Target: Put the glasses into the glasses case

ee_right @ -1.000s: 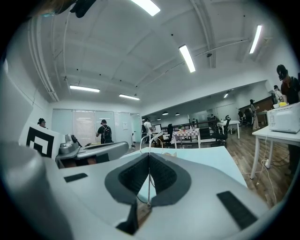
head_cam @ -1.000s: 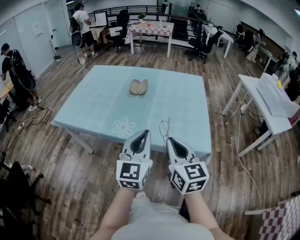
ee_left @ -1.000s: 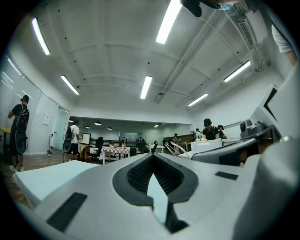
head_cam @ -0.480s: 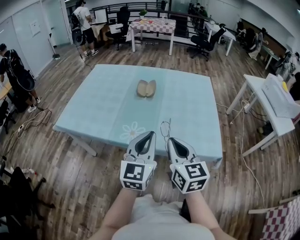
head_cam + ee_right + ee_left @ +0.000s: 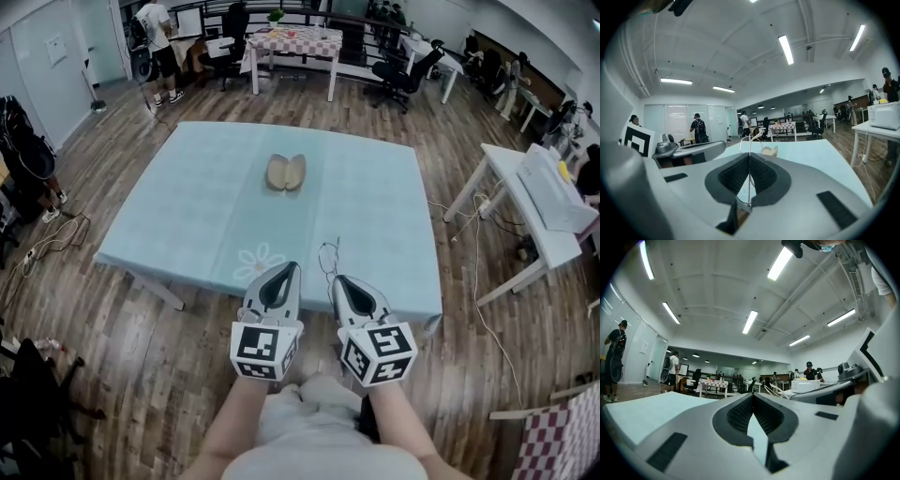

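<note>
Both grippers closed at the near edge of the bench, glasses in the right one

The left gripper [image 5: 752,395] has its jaws together with nothing between them. Just beside it, the right gripper [image 5: 749,155] is clamped on the thin wire-framed glasses [image 5: 328,255], which stick out past its tips over the near edge of the pale blue-covered bench [image 5: 187,216]. Well beyond, near the bench's middle, lies the open tan oval glasses case [image 5: 285,172].

Counter [image 5: 187,216] at centre frame, covered in pale blue cloth, with a daisy print [image 5: 260,262] near its lower edge. Wooden floor [image 5: 141,375] throughout. White desk [image 5: 511,173] at right. Checked-cloth table [image 5: 292,41] and office chair [image 5: 398,75] at top. Person [image 5: 155,37] standing at upper left.
</note>
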Action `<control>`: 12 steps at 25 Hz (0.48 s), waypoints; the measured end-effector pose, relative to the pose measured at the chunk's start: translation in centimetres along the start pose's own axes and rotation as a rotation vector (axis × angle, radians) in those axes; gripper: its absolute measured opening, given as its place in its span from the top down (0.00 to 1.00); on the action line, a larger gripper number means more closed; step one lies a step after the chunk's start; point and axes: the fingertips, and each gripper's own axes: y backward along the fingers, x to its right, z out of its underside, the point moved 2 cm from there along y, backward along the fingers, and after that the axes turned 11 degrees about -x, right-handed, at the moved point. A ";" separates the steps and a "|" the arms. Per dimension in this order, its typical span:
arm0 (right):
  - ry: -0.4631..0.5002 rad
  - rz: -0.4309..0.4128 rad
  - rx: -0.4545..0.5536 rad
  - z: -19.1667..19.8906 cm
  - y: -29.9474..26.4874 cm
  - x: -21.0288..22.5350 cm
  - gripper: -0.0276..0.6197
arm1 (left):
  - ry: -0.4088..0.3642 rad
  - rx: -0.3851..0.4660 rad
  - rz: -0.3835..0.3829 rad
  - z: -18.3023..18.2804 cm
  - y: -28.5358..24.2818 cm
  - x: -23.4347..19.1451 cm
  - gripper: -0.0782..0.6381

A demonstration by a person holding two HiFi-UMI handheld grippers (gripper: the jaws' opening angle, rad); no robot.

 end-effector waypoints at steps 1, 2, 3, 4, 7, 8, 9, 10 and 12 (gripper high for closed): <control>-0.005 0.001 -0.003 0.0 -0.2 0.2 0.94 | 0.004 -0.003 -0.004 0.1 -0.1 -0.3 0.88; -0.009 0.001 -0.007 0.1 -0.4 0.2 0.94 | 0.010 -0.007 -0.008 0.3 -0.3 -0.6 0.88; -0.011 0.000 -0.011 0.2 -0.7 0.2 0.94 | 0.017 -0.012 -0.013 0.5 -0.4 -1.0 0.88; -0.012 -0.003 -0.015 0.2 -1.0 0.2 0.94 | 0.023 -0.016 -0.018 0.6 -0.6 -1.4 0.88; -0.013 -0.011 -0.024 0.0 -2.1 0.1 0.94 | 0.033 -0.021 -0.027 0.7 -1.2 -2.4 0.88; -0.015 -0.012 -0.025 -0.1 -2.5 0.2 0.94 | 0.034 -0.021 -0.029 0.6 -1.4 -2.7 0.88; -0.017 -0.014 -0.025 -0.2 -3.0 0.4 0.94 | 0.033 -0.021 -0.031 0.6 -1.7 -3.1 0.88; -0.018 -0.015 -0.024 -0.4 -3.4 0.5 0.94 | 0.034 -0.021 -0.034 0.6 -2.0 -3.4 0.88; -0.014 -0.022 -0.024 -0.8 -4.4 0.7 0.94 | 0.039 -0.022 -0.045 0.6 -2.7 -4.2 0.88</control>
